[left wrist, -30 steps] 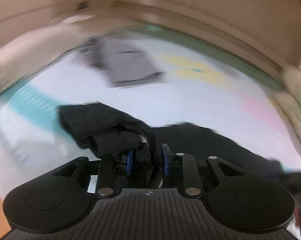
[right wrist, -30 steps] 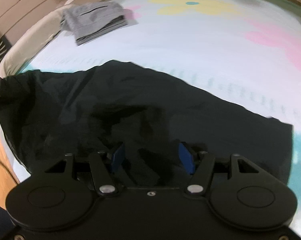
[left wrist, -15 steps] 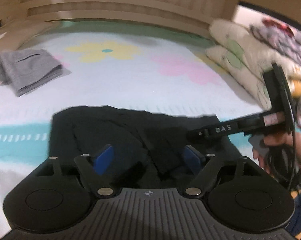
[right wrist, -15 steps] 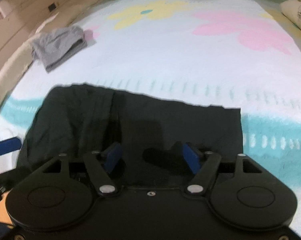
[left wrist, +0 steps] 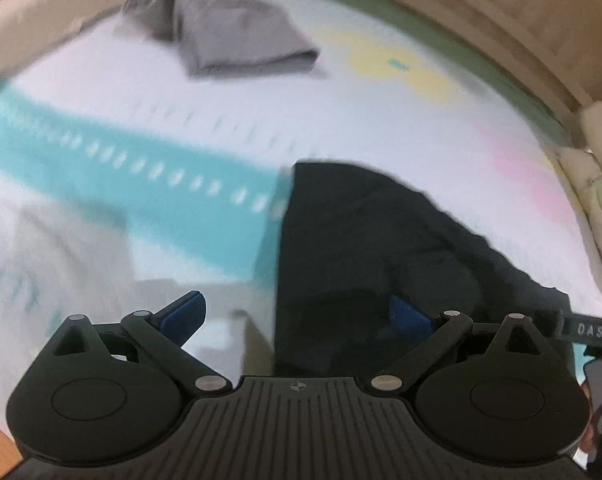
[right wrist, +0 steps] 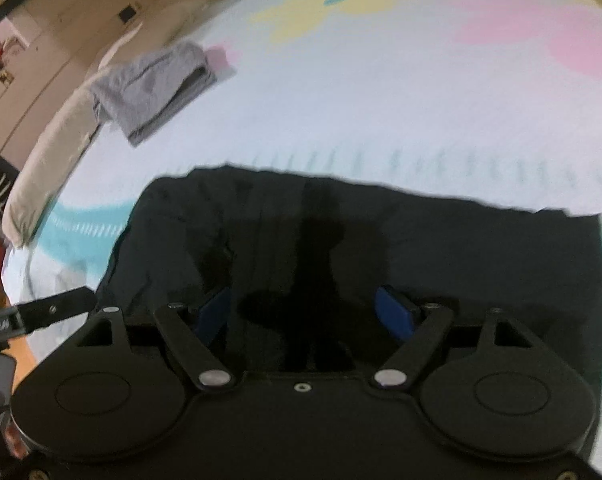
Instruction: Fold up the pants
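Both the left gripper (left wrist: 297, 316) and right gripper (right wrist: 307, 312) hover spread wide, empty, over the limp black pants (right wrist: 381, 240) just ahead — soft, light cloth, best pinched at an edge.

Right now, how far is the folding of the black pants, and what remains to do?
Done: the black pants lie on the flowered bedsheet as a flat, roughly rectangular shape, apparently folded at least once. In hand: nothing; the left gripper and right gripper are both open above the cloth. Left: probably another fold to match the compact grey folded garment lying apart near the bed's edge.
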